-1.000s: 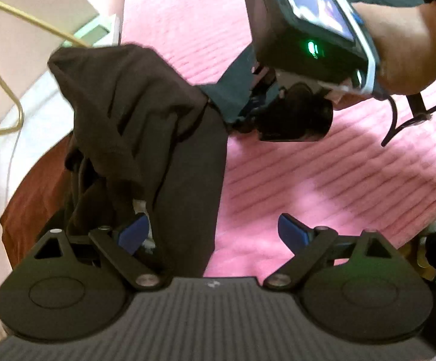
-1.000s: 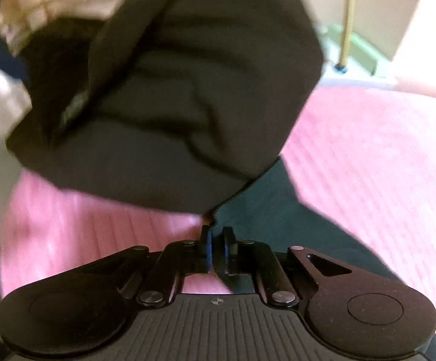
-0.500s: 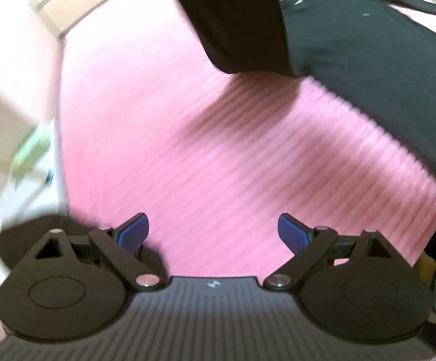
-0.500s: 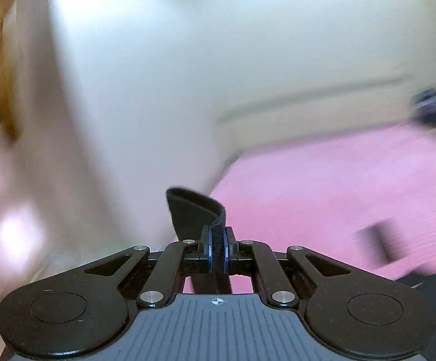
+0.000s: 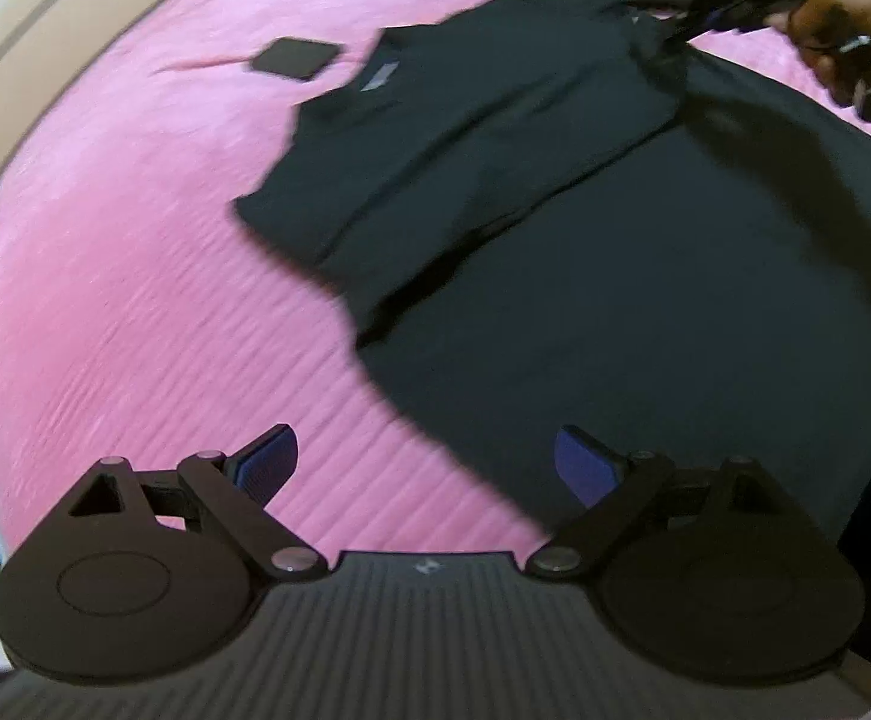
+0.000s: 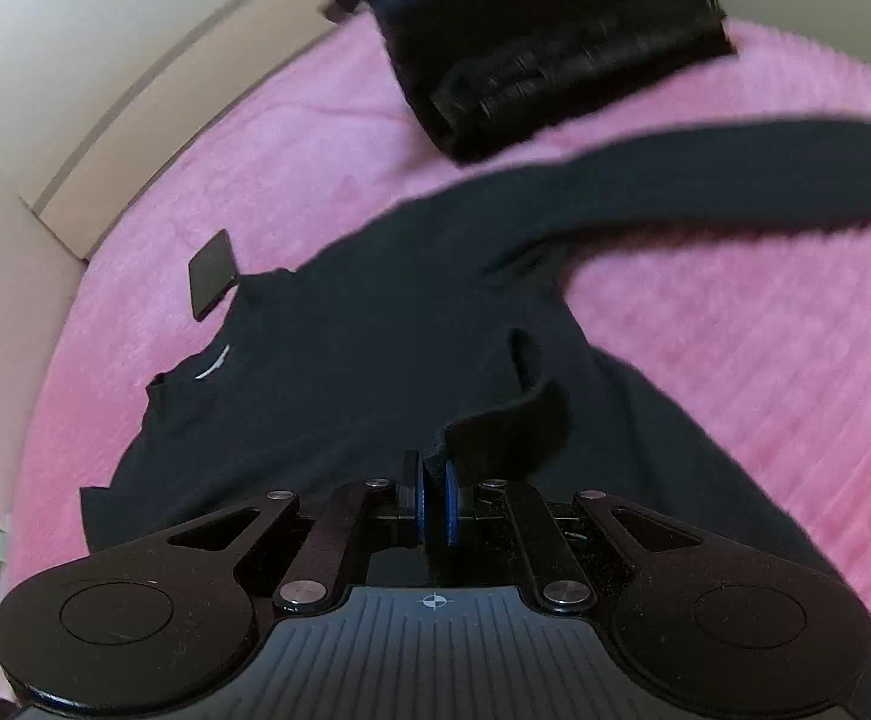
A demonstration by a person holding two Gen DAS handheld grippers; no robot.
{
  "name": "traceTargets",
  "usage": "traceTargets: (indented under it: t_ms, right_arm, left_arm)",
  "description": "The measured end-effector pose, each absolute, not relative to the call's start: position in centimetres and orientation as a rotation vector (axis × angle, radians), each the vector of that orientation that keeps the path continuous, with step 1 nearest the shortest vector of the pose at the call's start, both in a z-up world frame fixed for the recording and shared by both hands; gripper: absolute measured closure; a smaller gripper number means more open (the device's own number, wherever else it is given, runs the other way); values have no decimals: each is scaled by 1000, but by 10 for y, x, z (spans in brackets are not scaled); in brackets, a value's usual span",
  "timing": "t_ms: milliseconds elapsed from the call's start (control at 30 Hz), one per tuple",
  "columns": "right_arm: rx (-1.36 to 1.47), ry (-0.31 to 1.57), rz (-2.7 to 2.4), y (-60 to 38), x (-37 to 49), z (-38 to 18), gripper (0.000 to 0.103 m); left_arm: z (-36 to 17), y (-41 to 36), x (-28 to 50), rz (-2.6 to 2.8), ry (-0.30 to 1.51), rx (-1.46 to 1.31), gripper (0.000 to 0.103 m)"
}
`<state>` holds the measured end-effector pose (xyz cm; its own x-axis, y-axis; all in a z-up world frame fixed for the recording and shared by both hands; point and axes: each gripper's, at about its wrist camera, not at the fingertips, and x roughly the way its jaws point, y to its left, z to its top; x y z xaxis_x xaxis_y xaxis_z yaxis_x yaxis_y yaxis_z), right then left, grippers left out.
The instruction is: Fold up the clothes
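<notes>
Your right gripper [image 6: 432, 495] pinches a fold of the one dark long-sleeved top [image 5: 615, 252], now spread across the pink bedspread [image 5: 135, 300] rather than bunched in the air as before. Your left gripper [image 5: 426, 465] hangs wide and empty at its hem. One black folded pile [image 6: 555, 60] lies at the far edge; a label [image 5: 378, 77] at the collar is unreadable.

a long-sleeved top [image 6: 387, 360] lies spread flat on the bed [image 6: 765, 330], one sleeve [image 6: 705, 180] stretched out to the right. a small flat card [image 6: 213, 282] lies on the bed just beside the top's collar. behind the sleeve, at the bed's far edge, sits a stack of folded clothes [image 6: 555, 72].
</notes>
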<state>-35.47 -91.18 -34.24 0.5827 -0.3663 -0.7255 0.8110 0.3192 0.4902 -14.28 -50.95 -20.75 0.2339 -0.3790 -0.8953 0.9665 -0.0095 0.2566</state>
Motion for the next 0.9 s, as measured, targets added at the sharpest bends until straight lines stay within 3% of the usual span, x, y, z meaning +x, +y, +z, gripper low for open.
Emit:
traceTargets:
  t_ms: [233,367,400,433,500,600,733,900]
  right_arm:
    - [1010,474,-779,-919,-402,-323,97]
    - [1026,528,-851,-923,-418,-330,96]
    - [1030,541,-869,-924,-421,-331,90]
    - [1034,555,-887,-925,-425,-333,66]
    - [1041,582,-923,-927,-433,-336,29]
    - [991,616,-863,-924,-420,-324,29]
    - [902,661,-702,-913,-367,-309,29]
    - [773,730,-479,-892,-275,-308,29]
  left_arm:
    - [-214,-575,-165,-1299,639,1159,12]
    - [-222,-603,-155,-1265,639,1175,12]
    - [-224,-607,-151,-1247,637,1177,12]
    - [-228,-610,-146,-1225,640,1176,12]
    - [-238,-615,-133,-1171,665,1173,12]
    - [-253,-616,-109,-1079,750,1134,17]
    - [-272,-610,-73,-1003,877,1000,32]
    - [-298,-600,-52,-1018,871,940,38]
